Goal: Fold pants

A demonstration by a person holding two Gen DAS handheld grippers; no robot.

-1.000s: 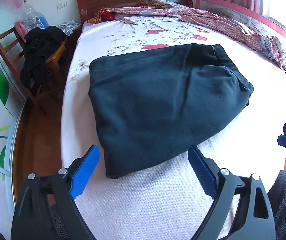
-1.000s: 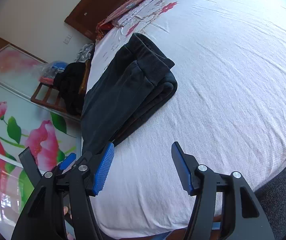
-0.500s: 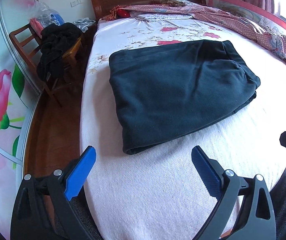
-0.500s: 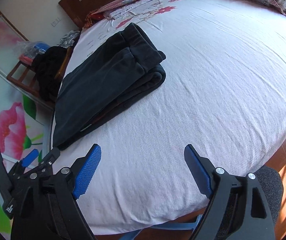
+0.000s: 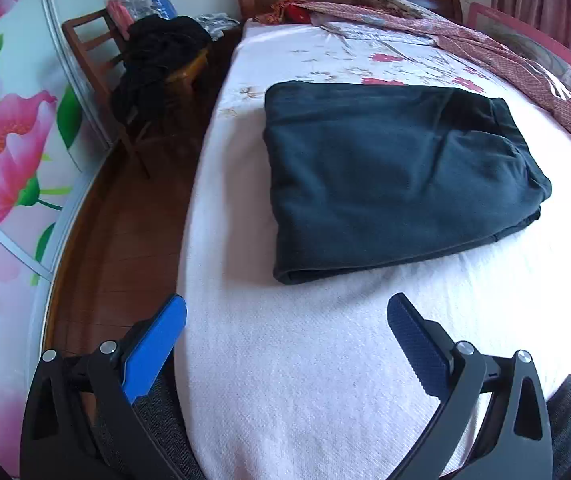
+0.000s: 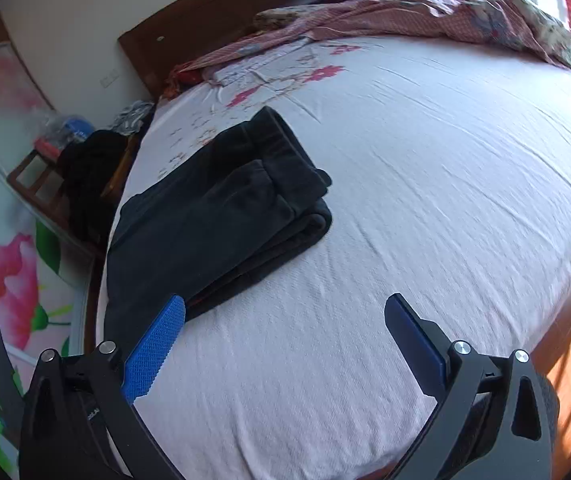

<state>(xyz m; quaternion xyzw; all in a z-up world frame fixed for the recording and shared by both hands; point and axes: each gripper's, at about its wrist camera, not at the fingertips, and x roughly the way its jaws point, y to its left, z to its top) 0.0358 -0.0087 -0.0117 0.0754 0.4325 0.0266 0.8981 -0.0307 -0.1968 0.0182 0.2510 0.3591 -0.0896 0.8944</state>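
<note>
Both grippers, left gripper [image 5: 286, 316] and right gripper [image 6: 284, 318], have just opened wide and drawn back from the folded pants [image 5: 389, 172], empty, apparently clear of the bed [image 5: 325, 380].

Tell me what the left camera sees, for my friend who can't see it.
Dark folded pants lie flat on a white bed. In front, the left gripper is open with nothing between its blue pads, which have just been opening. To the left, a wooden chair holds a heap of black clothes, and a rumpled quilt lies along the bed's far side.

Clothes-draped chair [image 5: 97, 56] beside bed [image 5: 325, 380]
</note>
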